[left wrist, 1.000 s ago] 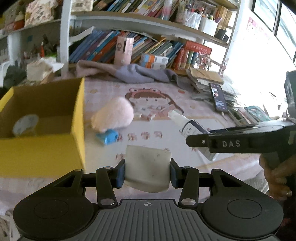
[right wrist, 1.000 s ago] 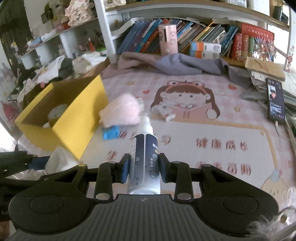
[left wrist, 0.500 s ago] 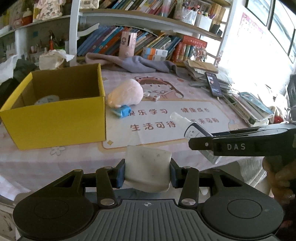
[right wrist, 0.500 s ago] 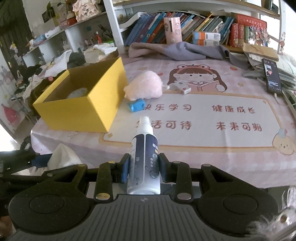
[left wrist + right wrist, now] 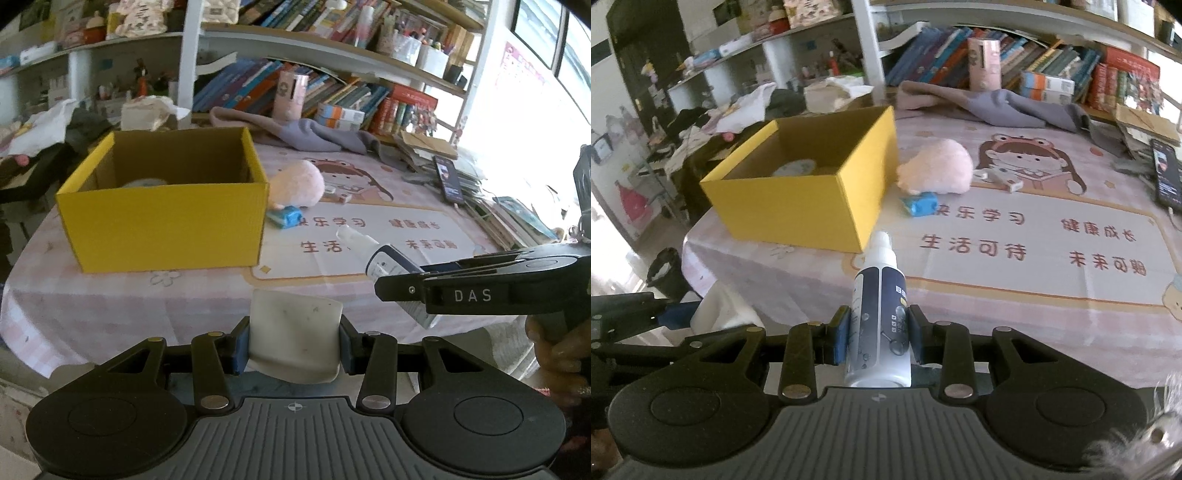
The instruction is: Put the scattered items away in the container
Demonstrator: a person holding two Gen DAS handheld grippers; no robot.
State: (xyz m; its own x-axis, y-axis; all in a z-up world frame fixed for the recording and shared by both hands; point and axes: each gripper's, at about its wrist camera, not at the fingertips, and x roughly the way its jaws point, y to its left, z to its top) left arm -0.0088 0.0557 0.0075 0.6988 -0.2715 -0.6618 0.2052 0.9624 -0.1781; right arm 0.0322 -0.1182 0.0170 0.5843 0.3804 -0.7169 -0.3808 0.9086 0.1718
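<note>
I have my left tool (image 5: 293, 345) clenched on a white pad (image 5: 295, 332) and my right tool (image 5: 878, 339) gripping a spray bottle (image 5: 878, 314), both held off the bench (image 5: 997, 295) edge. The yellow box (image 5: 166, 225) sits ahead and left; next I carry both over its open top. A pink plush (image 5: 938, 171) and blue packet (image 5: 919, 205) lie beyond.

Matt yellow cardboard box (image 5: 166, 225), centre left. Glossy plastic bottle (image 5: 879, 325), lower centre. Fluffy pink plush (image 5: 938, 171). Smooth printed cloth covers the bench (image 5: 1034, 295). Matt black plastic tongs (image 5: 293, 349), blue pads (image 5: 241, 349).
</note>
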